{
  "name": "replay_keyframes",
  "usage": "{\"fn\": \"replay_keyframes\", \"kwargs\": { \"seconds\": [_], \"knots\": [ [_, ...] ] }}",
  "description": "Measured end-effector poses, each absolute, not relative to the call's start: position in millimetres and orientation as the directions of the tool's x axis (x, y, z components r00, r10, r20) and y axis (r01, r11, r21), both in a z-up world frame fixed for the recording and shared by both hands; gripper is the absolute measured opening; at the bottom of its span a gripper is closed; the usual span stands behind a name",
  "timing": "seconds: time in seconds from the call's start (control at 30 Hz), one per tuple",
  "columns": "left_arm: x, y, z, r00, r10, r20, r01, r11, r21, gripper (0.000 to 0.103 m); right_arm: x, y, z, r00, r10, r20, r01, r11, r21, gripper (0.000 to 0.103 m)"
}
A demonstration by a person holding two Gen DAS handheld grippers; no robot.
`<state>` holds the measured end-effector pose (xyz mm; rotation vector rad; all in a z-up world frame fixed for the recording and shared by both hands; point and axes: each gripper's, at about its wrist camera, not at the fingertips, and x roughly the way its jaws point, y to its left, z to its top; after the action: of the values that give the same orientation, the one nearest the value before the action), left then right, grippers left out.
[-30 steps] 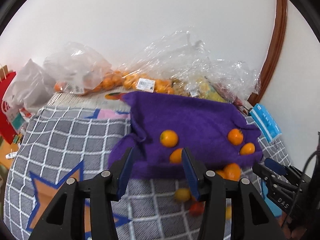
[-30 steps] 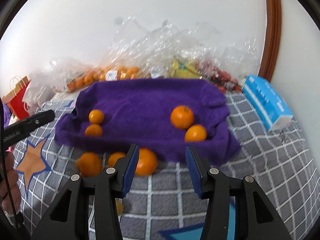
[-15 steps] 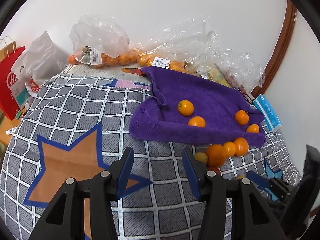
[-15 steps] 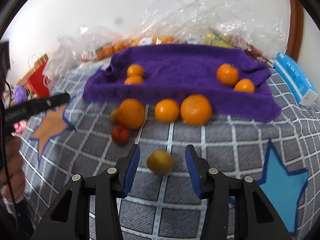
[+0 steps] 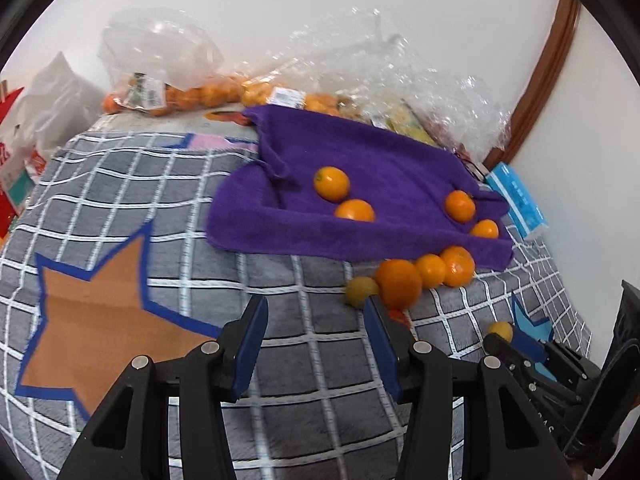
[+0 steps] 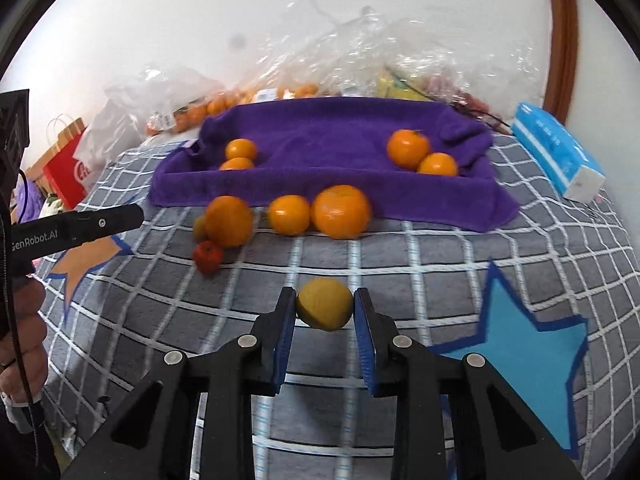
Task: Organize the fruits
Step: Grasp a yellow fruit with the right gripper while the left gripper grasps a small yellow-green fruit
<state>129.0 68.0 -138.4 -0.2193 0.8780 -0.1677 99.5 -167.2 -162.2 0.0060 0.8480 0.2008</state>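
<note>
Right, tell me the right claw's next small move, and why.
Probably lift the yellow fruit straight up: the right claw has both pads against its sides, it sits on the checked blanket, and the purple towel with sorted oranges lies ahead.

White wall (image 5: 360,8), perhaps wooden doorframe (image 5: 548,60).

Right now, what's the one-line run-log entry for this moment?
right claw: shut on yellow fruit | left claw: open, holding nothing | purple towel: four oranges on it
</note>
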Motion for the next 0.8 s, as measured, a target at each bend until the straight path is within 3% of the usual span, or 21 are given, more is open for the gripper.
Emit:
{"fn": "replay_keyframes", "kwargs": {
  "seconds": [0.1,0.23,0.67,0.8],
  "knots": [
    [135,55,-144,0.612,-0.23,-0.757,0.074,0.969,-0.235,0.047,100,-178,-166,0.648,0.156,-0.746,-0.155,0.985,0.071,0.029],
    [141,44,-149,0.6,-0.23,-0.767,0.09,0.971,-0.22,0.038,103,-195,-169,0.648,0.158,-0.745,-0.136,0.986,0.091,0.029],
    [168,19,-163,0.562,-0.204,-0.802,0.099,0.979,-0.18,0.033,106,-209,-167,0.649,0.219,-0.729,-0.152,0.976,0.157,0.029],
    [171,20,-168,0.567,-0.199,-0.799,0.091,0.98,-0.179,0.025,109,-208,-170,0.647,0.222,-0.729,-0.155,0.975,0.158,0.029]
  ]
}}
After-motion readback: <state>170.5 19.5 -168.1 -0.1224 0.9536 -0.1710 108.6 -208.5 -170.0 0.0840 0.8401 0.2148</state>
